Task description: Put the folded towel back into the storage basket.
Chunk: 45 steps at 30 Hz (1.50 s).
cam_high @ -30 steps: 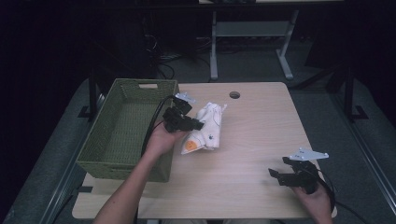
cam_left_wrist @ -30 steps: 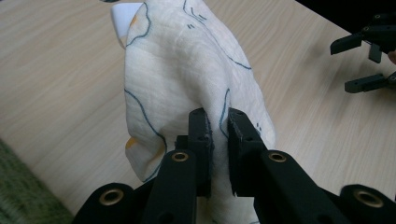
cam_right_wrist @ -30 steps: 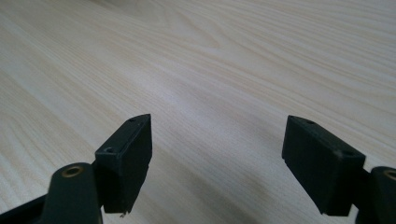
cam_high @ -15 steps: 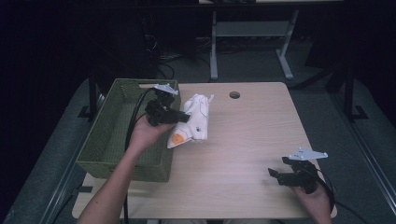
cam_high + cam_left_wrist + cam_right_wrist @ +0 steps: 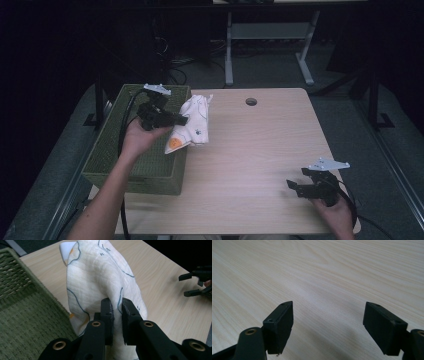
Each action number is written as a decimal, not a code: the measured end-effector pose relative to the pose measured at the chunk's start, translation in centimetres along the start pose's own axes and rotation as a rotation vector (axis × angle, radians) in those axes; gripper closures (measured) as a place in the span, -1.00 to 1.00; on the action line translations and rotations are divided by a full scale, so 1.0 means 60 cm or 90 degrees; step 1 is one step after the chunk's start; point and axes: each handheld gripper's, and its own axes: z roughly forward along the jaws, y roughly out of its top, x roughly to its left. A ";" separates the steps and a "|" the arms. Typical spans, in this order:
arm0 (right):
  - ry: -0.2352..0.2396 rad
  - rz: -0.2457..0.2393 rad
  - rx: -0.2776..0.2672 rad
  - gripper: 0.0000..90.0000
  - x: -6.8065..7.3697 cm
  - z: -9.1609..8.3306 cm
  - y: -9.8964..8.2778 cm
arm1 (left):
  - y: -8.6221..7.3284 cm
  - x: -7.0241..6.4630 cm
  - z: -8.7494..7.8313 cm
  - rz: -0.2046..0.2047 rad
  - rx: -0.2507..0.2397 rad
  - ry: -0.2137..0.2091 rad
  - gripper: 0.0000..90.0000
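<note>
No brand, label or readable writing anywhere; just thin blue line drawings and orange patches printed on a white cloth [image 5: 100, 277]. Looks like soft, crinkled gauze, bunched into a hanging fold, with one round orange spot at its lower end in the high view.

Pinched in the left gripper [image 5: 181, 120], jaws closed tight on a fold of fabric with only the cloth between them, as seen in the left gripper view. Held up off the table [image 5: 260, 150], hanging over the right-hand rim of the green woven basket [image 5: 145, 170], partly above the basket's edge and partly above the light wood tabletop. Basket at the table's left side, left hand [image 5: 137, 137] above its interior.

Compared with half a second ago: carried further left and toward the basket, now overlapping its rim where before it hung beside it; a second ago, lower and nearer the table's middle.

Right gripper [image 5: 295, 187] unchanged near the table's front right corner, jaws spread wide with nothing between them, bare wood grain beneath in the right gripper view.
</note>
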 end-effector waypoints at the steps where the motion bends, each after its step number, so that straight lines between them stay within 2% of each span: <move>1: 0.000 0.000 0.000 -0.47 0.000 0.000 0.000 | 0.000 0.000 0.000 0.000 0.000 0.000 0.81; 5: 0.000 0.001 0.001 -0.47 -0.001 0.001 0.000 | -0.005 0.013 -0.014 -0.009 -0.004 0.004 0.81; 9: -0.001 0.003 0.002 -0.47 -0.002 0.003 0.000 | -0.009 0.026 -0.027 -0.009 0.000 0.019 0.81; 12: -0.001 0.003 0.001 -0.47 -0.003 0.004 0.000 | -0.016 0.038 -0.038 -0.019 -0.002 0.025 0.81; 18: -0.002 0.007 0.004 -0.47 -0.003 0.005 0.000 | -0.028 0.056 -0.050 -0.026 0.003 0.035 0.81; 24: -0.002 0.009 0.004 -0.47 -0.004 0.006 0.000 | -0.042 0.077 -0.063 -0.044 0.002 0.045 0.81; 45: -0.006 0.009 0.010 -0.47 -0.003 0.009 0.001 | -0.090 0.125 -0.074 -0.061 0.033 0.079 0.80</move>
